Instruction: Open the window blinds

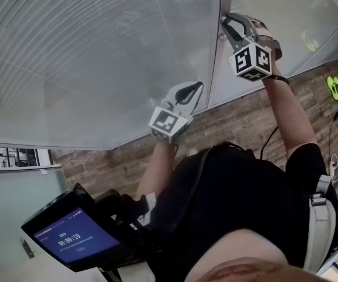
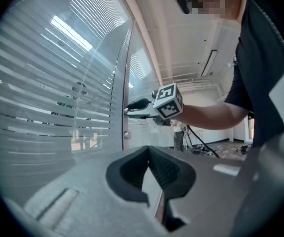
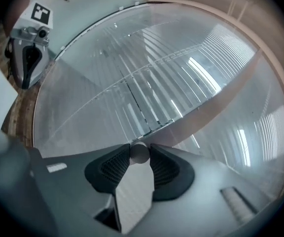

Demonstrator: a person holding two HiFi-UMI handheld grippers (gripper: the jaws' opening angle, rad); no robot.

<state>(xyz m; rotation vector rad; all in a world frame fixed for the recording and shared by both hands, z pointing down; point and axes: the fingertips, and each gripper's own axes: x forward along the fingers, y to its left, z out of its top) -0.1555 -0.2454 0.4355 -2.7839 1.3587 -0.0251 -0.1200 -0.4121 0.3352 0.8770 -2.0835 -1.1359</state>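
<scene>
The person stands close against a glass wall (image 1: 98, 93), both arms raised toward it. In the head view the right gripper (image 1: 223, 29) is up at 1 o'clock, pressed to the upright frame (image 1: 216, 63) that splits the two panes. Its own view shows the two black pads clamped on either side of a small round knob (image 3: 139, 153) that sticks out from that frame; the knob sits right at the pad tips, touched on both sides.

The left gripper (image 1: 198, 88) hangs at about 7 o'clock from the right one, near the middle of the head view, pointing level at the glass just beside the frame. Its pads (image 2: 132, 169) meet at the tips with nothing between them, so it is clenched and empty.

The blinds (image 1: 69, 34) fill the pane to the left of the frame, sealed behind the glass, slats down and lying across its whole width; thin bright gaps show between the slats in the left gripper view.

A device with a blue screen (image 1: 72, 237) sits at 7 o'clock by the person's body, above a wood-look floor (image 1: 245, 119).
</scene>
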